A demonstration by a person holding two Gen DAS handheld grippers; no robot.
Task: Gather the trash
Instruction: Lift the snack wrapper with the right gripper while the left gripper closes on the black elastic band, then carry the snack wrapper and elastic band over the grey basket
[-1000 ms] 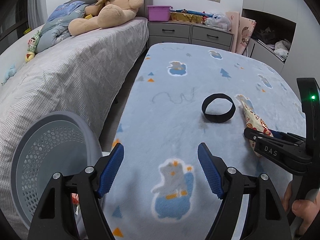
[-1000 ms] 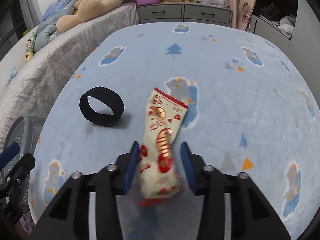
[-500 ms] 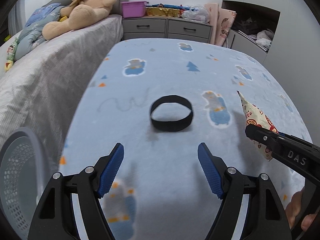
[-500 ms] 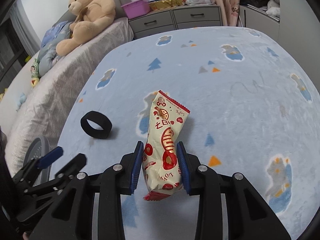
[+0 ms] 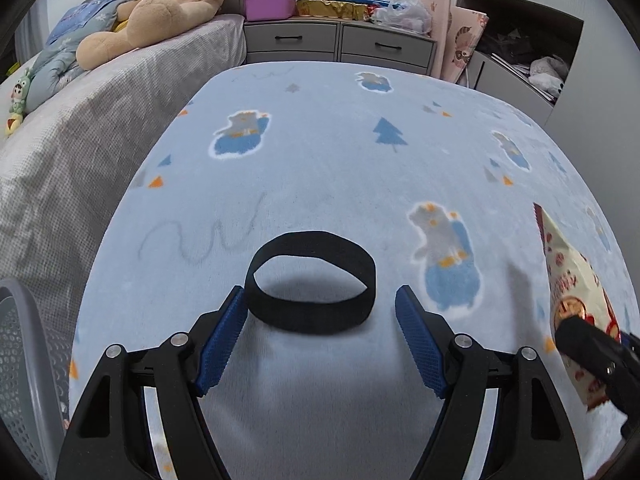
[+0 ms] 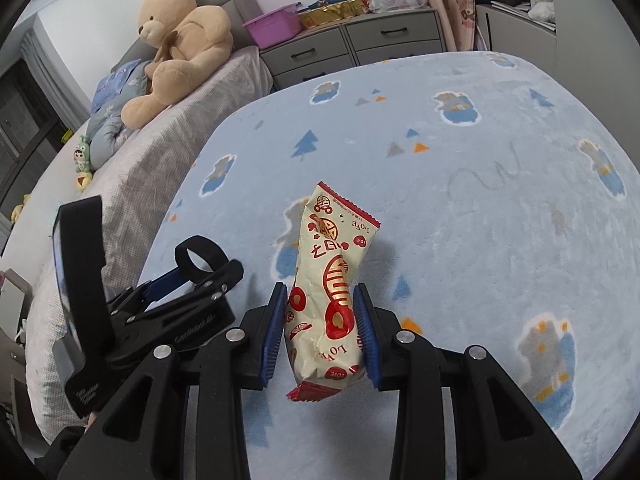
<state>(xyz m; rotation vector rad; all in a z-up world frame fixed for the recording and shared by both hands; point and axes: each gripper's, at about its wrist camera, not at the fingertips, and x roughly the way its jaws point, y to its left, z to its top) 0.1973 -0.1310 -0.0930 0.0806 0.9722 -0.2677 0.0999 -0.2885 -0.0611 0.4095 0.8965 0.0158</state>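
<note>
Band point(image 5: 311, 282) between closing left claw point(image 5: 320, 304) (untouched).

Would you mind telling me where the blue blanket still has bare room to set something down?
The blue blanket lies bare from the black band back to the grey drawers, and rightward past the snack wrapper. The near edge is crowded: the left gripper, jaws closing around the band, beside the right gripper holding the wrapper.

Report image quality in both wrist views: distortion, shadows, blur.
Left wrist view: heavy fisheye bowing, dark corner vignette; the black band is sharp with a soft shadow inside it. Right wrist view: same bowing; the snack packet is crisp, shadowing the blue blanket.
</note>
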